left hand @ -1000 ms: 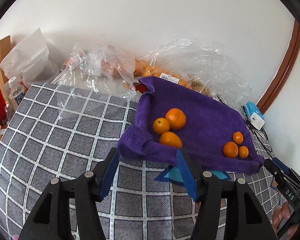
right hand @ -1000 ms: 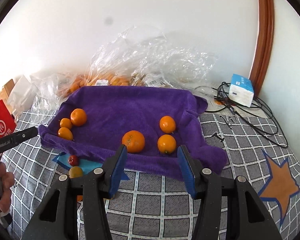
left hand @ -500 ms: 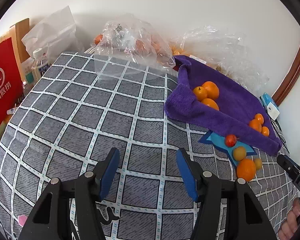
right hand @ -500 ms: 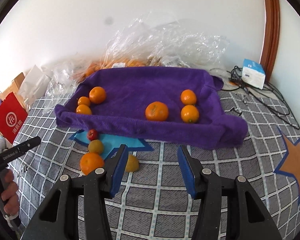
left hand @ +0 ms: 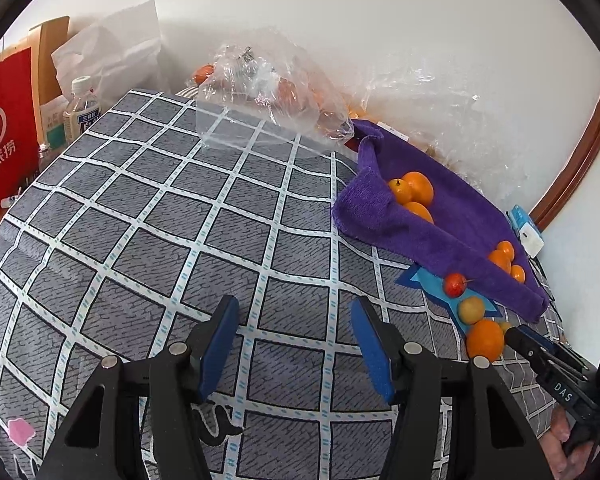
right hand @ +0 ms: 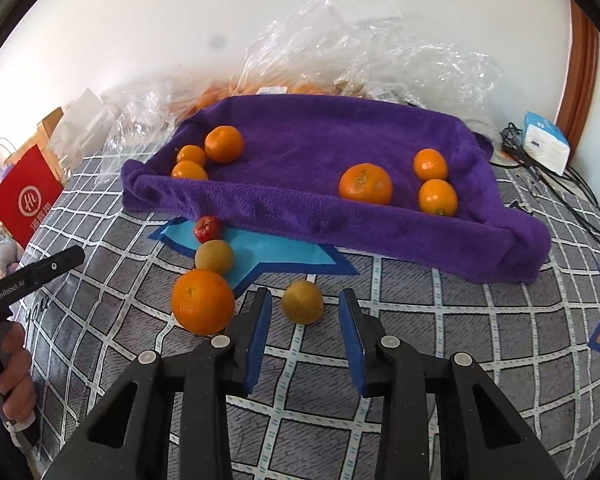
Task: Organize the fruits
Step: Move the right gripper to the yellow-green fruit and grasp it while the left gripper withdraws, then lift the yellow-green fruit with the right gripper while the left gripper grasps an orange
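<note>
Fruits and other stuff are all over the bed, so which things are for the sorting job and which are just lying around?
For the job:
- purple towel holding six oranges
- big orange
- two yellow fruits
- small red fruit
- right tongs, open
- left tongs, open

Just lying about:
- plastic bags
- red bag
- water bottle
- blue-white box
- cables
</note>
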Demonstrator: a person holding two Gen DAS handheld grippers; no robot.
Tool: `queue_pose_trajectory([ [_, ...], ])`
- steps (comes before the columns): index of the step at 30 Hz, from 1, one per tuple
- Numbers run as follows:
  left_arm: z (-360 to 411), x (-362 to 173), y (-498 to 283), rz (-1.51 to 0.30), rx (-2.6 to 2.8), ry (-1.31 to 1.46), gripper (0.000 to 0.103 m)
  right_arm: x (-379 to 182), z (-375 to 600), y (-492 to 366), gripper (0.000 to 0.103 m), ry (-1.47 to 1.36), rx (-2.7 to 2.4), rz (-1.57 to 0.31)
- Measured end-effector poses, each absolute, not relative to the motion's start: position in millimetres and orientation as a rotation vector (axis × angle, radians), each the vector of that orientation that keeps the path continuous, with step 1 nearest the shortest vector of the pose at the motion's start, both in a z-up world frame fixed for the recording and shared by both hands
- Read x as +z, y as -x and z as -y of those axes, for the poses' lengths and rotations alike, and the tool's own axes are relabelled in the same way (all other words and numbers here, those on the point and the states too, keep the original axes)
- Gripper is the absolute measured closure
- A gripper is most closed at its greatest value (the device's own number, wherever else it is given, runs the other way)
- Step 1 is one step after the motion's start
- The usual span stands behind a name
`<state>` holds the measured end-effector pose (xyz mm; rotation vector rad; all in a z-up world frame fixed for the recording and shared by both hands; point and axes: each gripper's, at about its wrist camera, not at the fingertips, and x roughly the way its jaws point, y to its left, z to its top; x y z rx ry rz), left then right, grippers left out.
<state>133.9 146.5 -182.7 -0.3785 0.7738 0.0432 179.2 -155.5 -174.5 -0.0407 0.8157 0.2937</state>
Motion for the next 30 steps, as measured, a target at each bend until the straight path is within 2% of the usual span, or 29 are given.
queue_pose_trajectory([
  [3,-143.4,-182.8,-133.1,-0.769,0.052,0.366,0.048,-181.4,150.0,-184.6,0.069,0.065,0.288,-0.828],
  [6,-142.4,-181.7,-131.6,-0.760,0.045,0.362,0.048,-188.5,149.4,-190.4,0.079,0.056,0.272,-0.851],
  [23,-141.0,-176.2,-127.8,-0.723,0.023,0.364,0.048,-184.0,206.5,-173.0,0.079,-0.009,0.176,-0.822],
  [30,-102.1,-166.9,-115.0,-0.746,-0.086,0.363,0.046,-178.9,235.7,-161.3,0.079,-0.012,0.153,-0.791],
])
